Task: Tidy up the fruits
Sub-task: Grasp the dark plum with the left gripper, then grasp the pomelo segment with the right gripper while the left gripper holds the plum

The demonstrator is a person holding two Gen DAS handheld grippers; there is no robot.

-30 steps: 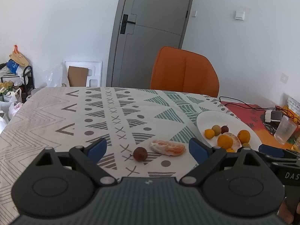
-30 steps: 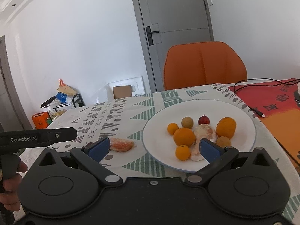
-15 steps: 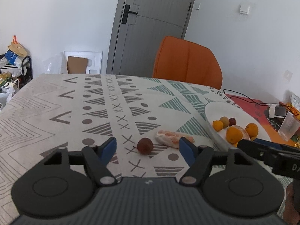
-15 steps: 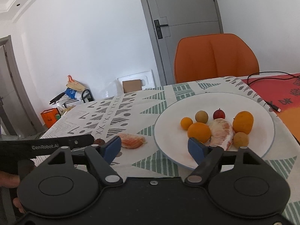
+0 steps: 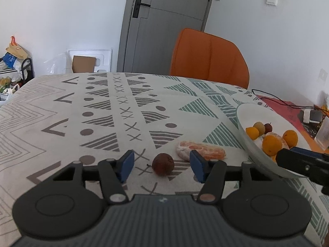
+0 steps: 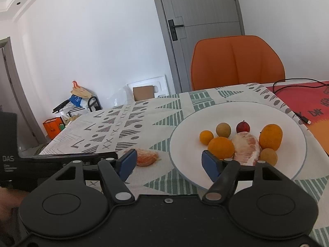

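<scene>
The small brown fruit point(image 5: 163, 164) lies on the patterned worktop point(image 5: 61, 113), between the wide-spread fingers of the left gripper point(image 5: 161, 165), with a peeled orange segment point(image 5: 200, 153) just beside it at its 2 o'clock. To grip well, centre the round fruit between both pads and close gently so it does not roll away. The white plate point(image 6: 205, 119) of fruit sits at 3 o'clock. The right gripper point(image 6: 168, 162) hovers low by the plate's near rim, fingers wide and empty.
</scene>
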